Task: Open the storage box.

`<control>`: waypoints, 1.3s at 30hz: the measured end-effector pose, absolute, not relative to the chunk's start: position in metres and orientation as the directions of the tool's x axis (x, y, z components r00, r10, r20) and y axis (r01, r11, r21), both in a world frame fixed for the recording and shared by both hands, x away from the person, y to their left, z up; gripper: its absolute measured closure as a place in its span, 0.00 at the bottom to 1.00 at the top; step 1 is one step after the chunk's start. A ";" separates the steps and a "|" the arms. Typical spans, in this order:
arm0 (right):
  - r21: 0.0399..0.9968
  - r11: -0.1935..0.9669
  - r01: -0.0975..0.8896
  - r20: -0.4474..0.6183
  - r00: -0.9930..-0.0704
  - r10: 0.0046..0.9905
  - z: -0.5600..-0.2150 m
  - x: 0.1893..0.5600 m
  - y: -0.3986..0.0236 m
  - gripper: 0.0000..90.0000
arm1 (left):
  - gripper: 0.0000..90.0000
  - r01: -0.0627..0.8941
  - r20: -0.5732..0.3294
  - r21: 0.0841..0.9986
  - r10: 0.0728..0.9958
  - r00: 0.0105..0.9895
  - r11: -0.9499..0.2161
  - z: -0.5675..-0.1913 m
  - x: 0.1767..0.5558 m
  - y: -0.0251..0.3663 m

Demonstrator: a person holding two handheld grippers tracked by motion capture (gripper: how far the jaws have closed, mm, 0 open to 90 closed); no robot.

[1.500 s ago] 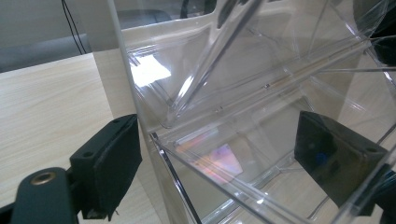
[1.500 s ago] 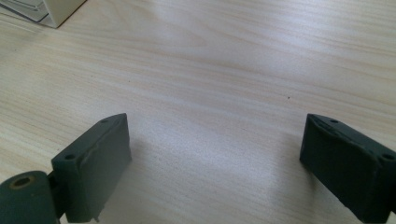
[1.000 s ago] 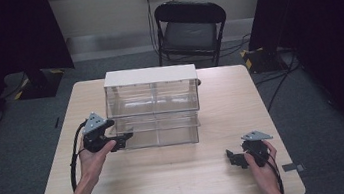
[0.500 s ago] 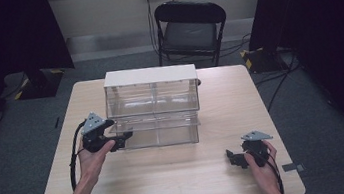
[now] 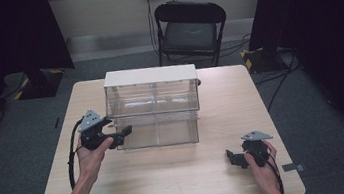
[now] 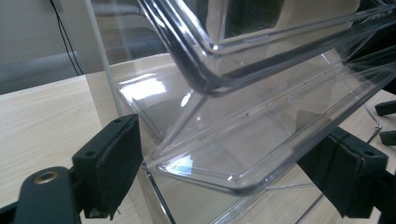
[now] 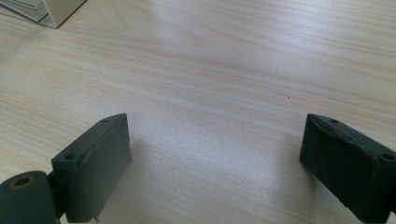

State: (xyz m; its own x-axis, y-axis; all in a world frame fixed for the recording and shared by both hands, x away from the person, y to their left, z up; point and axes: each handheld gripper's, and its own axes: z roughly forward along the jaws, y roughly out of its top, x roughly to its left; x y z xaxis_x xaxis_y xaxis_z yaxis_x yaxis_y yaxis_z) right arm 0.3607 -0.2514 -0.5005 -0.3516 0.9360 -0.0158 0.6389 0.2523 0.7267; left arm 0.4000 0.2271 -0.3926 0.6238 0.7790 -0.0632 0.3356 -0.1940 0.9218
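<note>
Reaching toward the clear plastic drawer unit (image 5: 154, 108), the left gripper (image 5: 122, 134) had its jaws spread wide, 1 on each side of the lower drawer's (image 6: 224, 158) front corner, not pinching it. Well to its right, the right gripper (image 5: 233, 158) hung low over the bare table (image 5: 180, 176), jaws spread, holding nothing.

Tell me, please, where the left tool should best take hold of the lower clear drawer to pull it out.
Probably at the lower clear drawer's protruding front lip, coming from the person's side. That edge juts out beneath the upper drawer, and the left tool already has its jaws open on either side of its left corner.
</note>
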 end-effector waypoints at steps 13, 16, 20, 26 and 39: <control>0.727 0.252 0.639 -0.016 -0.351 0.936 -0.500 0.361 -0.251 0.09 | 0.17 0.334 -0.061 0.922 0.780 0.623 -0.194 -0.391 0.402 0.227; 0.727 0.252 0.639 -0.016 -0.351 0.936 -0.500 0.361 -0.251 0.09 | 0.16 0.333 -0.062 0.923 0.780 0.623 -0.193 -0.391 0.402 0.227; 0.727 0.252 0.639 -0.016 -0.351 0.936 -0.500 0.361 -0.251 0.09 | 0.16 0.335 -0.070 0.924 0.780 0.622 -0.184 -0.391 0.402 0.227; 0.727 0.252 0.639 -0.015 -0.351 0.936 -0.500 0.361 -0.251 0.09 | 0.16 0.340 -0.083 0.925 0.781 0.619 -0.171 -0.391 0.403 0.227; 0.727 0.252 0.639 -0.016 -0.351 0.936 -0.500 0.361 -0.251 0.09 | 0.11 0.343 -0.091 0.925 0.778 0.621 -0.166 -0.385 0.404 0.225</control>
State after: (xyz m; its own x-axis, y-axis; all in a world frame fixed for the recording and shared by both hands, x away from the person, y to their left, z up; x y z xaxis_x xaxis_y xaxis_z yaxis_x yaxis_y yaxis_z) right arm 0.3608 -0.2514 -0.5004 -0.3508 0.9363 -0.0160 0.6393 0.2519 0.7266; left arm 0.4037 0.2251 -0.3854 0.6213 0.7783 -0.0907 0.3428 -0.1659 0.9246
